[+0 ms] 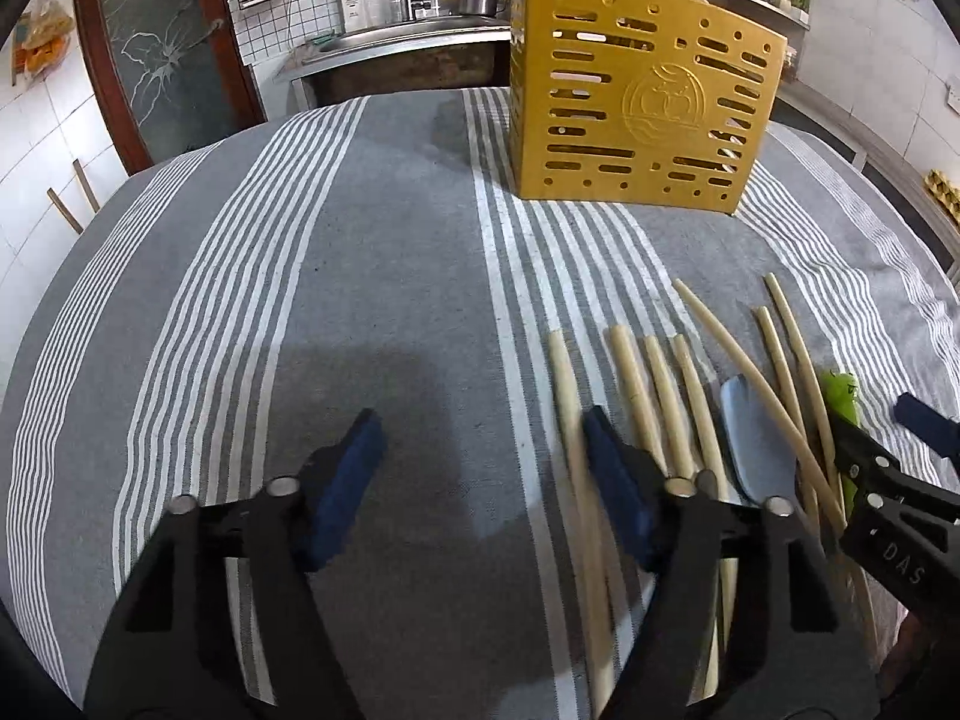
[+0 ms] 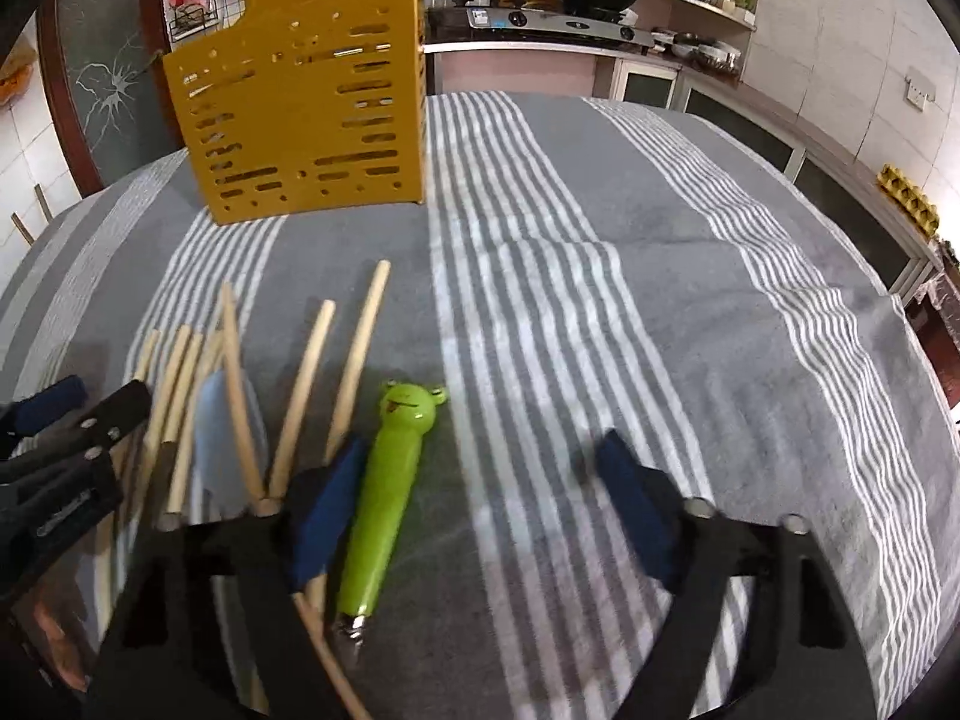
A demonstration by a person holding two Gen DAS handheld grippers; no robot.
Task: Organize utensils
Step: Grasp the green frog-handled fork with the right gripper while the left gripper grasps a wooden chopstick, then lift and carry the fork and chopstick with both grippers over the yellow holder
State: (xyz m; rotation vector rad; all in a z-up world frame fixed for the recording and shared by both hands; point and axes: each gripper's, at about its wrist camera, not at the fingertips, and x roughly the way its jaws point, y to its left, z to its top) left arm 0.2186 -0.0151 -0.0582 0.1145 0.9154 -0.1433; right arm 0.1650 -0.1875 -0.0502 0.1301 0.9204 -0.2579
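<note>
The left gripper (image 1: 480, 468) hangs low over the striped cloth (image 1: 372, 276) on the table, its blue-padded jaws spread wide with nothing between them. Its right finger (image 1: 612, 480) sits over the leftmost of the chopsticks (image 1: 654, 384); whether it touches cannot be told. The chopsticks lie fanned just right of this gripper, with a pale blue spoon (image 1: 756, 444) among them.

The right gripper (image 2: 474, 510) is also wide open and holds nothing. The green frog-headed utensil (image 2: 390, 480) lies between its jaws, close beside the left finger (image 2: 327, 516), frog face pointing away. The chopsticks (image 2: 300, 396) and the blue spoon (image 2: 213, 438) lie left of this gripper, some running under its left finger. The left gripper (image 2: 66, 426) shows at the far left edge.

Farther ahead, the yellow slotted holder (image 1: 642, 102) stands upright on the cloth, ahead and right of the left gripper, ahead and left of the right one (image 2: 306, 114).
</note>
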